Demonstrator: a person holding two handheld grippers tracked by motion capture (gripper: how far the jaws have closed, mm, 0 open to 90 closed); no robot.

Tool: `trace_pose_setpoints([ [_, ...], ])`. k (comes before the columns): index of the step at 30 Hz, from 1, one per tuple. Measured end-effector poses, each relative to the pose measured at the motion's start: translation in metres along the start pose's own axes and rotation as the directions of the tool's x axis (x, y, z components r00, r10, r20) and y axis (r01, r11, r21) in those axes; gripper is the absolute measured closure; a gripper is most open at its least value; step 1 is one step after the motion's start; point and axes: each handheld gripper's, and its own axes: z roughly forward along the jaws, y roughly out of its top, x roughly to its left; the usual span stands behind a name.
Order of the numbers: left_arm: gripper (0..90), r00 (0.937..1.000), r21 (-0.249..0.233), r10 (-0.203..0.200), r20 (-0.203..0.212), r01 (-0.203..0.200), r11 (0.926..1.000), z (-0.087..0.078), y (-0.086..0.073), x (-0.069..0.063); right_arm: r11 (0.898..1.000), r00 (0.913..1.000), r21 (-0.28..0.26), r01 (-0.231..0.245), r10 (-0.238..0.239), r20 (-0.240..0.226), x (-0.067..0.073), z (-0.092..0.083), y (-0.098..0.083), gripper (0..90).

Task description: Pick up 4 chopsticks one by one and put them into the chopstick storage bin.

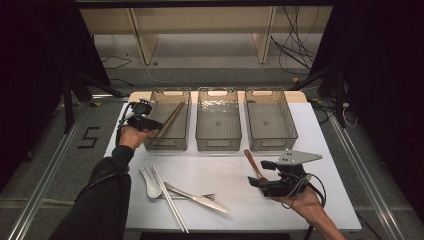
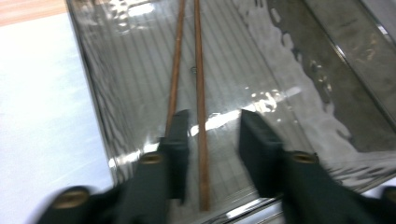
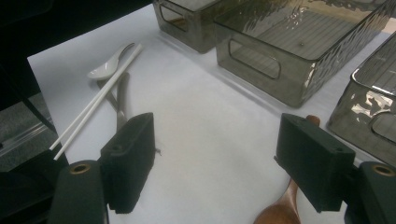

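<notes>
**Chopsticks lying in the left bin, jaws apart above them**

The left gripper (image 1: 141, 116) is held over the left bin (image 1: 186, 141), at its near-left corner. In the left gripper view its jaws are seen apart, nothing pressed between the pads; the brown chopsticks (image 2: 200, 93) lie side by side on the ribbed floor of the bin, one running up between the jaws, the other just past the left jaw. On the white mat (image 1: 230, 170), near the front left, a white spoon (image 1: 150, 183), white chopsticks (image 1: 170, 199), a knife (image 1: 200, 199) and a fork (image 1: 207, 196) are laid in a loose pile. The middle bin (image 1: 218, 142) and right bin (image 1: 272, 142) stand beside the first. At the right, the right gripper (image 1: 262, 172) is held with jaws wide apart astride a wooden spoon (image 3: 282, 210), which is not clamped
</notes>
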Motion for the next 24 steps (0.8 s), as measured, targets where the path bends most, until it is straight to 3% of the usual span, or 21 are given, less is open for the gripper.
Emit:
trace_pose_setpoints([
  [3, 52.8, 0.9996, -0.025, 0.002, 0.028, -0.001, 0.9997, -0.008, 0.000, -0.005, 1.000, 1.0000, 0.000, -0.001, 0.001, -0.002, 0.000, 0.000, 0.000, 29.6],
  [7, 37.7, 0.9978, -0.047, 0.024, 0.062, -0.021, 0.9987, -0.019, -0.003, -0.013, 1.000, 1.0000, -0.002, 0.001, -0.001, -0.003, 0.000, 0.000, 0.000, 29.5],
  [11, 31.6, 0.9935, -0.062, 0.057, 0.098, -0.052, 0.9967, -0.031, -0.013, -0.023, 1.000, 1.0000, -0.001, 0.000, 0.000, 0.000, 0.001, -0.001, 0.000, 29.5],
  [16, 26.0, 0.9887, -0.057, 0.107, 0.105, -0.102, 0.9932, -0.042, -0.027, -0.032, 1.000, 1.0000, -0.002, 0.003, -0.003, 0.001, 0.001, -0.001, 0.000, 29.5],
  [24, 24.2, 0.9650, -0.058, 0.208, 0.160, -0.201, 0.9779, -0.059, -0.050, -0.050, 1.000, 1.0000, 0.001, 0.010, -0.010, 0.003, 0.003, 0.000, 0.001, 29.3],
])
